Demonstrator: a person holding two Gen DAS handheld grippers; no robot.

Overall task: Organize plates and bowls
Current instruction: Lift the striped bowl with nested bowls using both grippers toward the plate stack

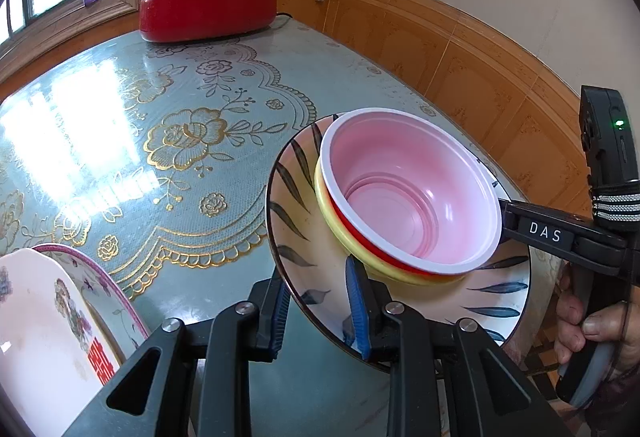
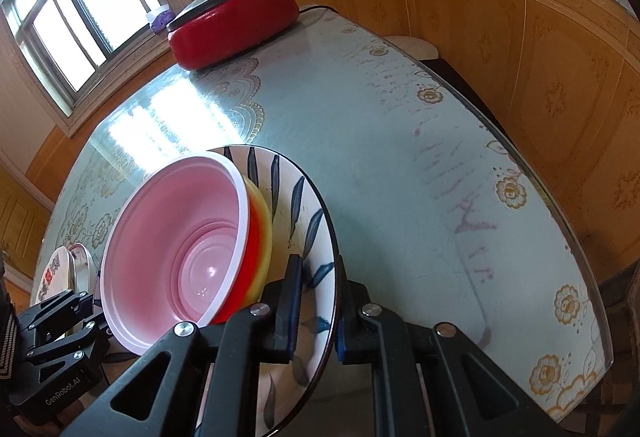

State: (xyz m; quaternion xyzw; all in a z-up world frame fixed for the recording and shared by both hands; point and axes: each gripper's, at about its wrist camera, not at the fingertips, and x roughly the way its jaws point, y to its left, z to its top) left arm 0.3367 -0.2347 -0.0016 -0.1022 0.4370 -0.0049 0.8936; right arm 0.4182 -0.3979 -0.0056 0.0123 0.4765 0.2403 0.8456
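Two grippers clamp one white ceramic plate painted with dark blue leaves (image 1: 304, 237), lifted and tilted above the near edge of the glass-topped table under a pale green, gold-flowered cloth (image 1: 192, 157); at the table's near left corner lie two flowered white plates (image 1: 52, 321), one overlapping the other, the upper bearing a red character; the left gripper (image 1: 320, 305), black with blue pads, pinches the near rim of the leaf plate, one finger beneath it and one above; inside the plate sits a stack of plastic bowls, a white-rimmed pink bowl (image 1: 416, 193) nested in a red one and a yellow one (image 1: 332, 221); the right gripper (image 2: 318, 301) is closed on the plate's opposite rim, seen edge-on between its fingers in the right wrist view; a hand (image 1: 592, 325) grasps its handle; at the far edge stands a red electric pan with a grey lid (image 1: 208, 3).
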